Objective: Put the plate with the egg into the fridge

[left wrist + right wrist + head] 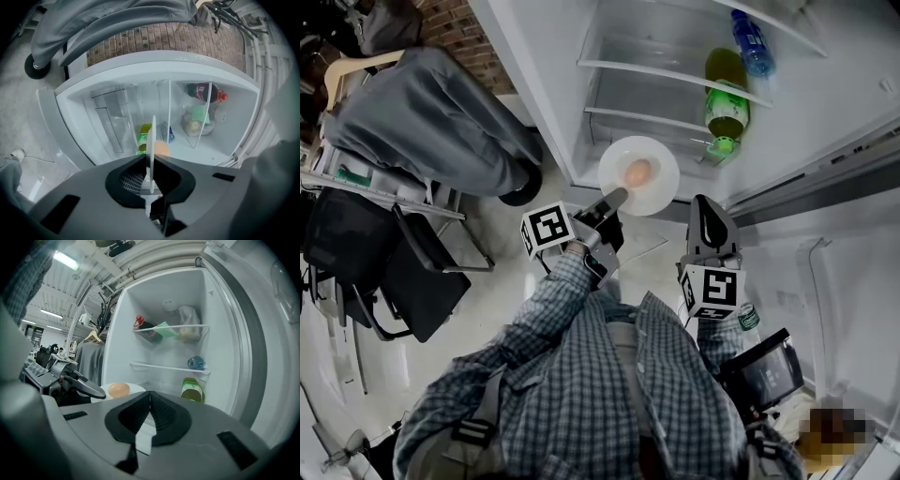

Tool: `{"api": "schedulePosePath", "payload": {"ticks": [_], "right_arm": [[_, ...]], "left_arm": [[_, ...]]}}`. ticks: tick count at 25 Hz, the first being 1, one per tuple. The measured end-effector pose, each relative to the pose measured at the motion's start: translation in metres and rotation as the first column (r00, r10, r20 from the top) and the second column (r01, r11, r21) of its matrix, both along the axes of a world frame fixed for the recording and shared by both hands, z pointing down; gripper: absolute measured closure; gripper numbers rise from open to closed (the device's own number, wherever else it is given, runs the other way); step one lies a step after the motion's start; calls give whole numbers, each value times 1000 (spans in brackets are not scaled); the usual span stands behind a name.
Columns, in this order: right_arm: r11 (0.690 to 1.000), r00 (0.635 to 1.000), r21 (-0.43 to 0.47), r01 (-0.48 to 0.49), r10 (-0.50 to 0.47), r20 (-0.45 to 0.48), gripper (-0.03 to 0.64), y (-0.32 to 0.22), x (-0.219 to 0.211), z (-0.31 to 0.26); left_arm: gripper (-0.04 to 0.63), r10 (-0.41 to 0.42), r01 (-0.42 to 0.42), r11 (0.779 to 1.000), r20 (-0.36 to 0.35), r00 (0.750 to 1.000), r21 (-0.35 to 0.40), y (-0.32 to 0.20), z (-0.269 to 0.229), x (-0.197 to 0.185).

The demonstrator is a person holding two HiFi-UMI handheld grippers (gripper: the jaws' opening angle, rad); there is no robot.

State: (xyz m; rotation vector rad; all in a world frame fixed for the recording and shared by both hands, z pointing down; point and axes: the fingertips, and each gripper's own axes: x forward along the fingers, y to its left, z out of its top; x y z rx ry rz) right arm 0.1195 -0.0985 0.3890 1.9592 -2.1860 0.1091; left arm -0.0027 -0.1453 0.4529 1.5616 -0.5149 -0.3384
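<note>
A white plate [661,187] with a brown egg [638,172] on it hangs level in front of the open fridge [825,103], just outside its lower shelves. My left gripper [614,198] is shut on the plate's near rim. In the left gripper view the plate [152,140] shows edge-on between the jaws, with the egg [162,148] to its right. My right gripper [704,204] is shut on nothing, to the right of the plate and apart from it. The right gripper view shows its closed jaws, with the egg [119,390] and the plate [136,388] to the left.
Inside the fridge lie a green bottle [727,103] and a blue bottle [753,42] on glass shelves; a red-capped dark bottle [146,329] and a bag [187,328] sit higher up. A chair draped with a grey jacket [431,122] and black chairs [384,272] stand at the left.
</note>
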Motion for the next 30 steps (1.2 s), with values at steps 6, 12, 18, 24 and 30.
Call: {"api": "schedulePosePath", "payload": {"ticks": [6,12,18,24,30], "right_arm": [[1000,1000,-18,4,-5,-14,611,-19,-10,7],[1000,1000,22,22,-22,9,611,-34,-18,-4],[999,999,-13,40,-40,-32,609,-46,-10,3],[996,995,-58,67,-71,-69,609,-62,-1,9],[996,996,-47,80,-81,-26,609,-74,11,14]], "left_arm": [[565,30,-30,999,10,1000,-12,-14,8,-1],[565,36,-35,999,6,999,-21,-26,9,2],[565,21,-21,999,-8,1000,-35,-40,11,14],[565,-11,11,999,-6,1000,-35,-59,13,23],[565,-69,68,996,-25,997,-58,-81,18,36]]}}
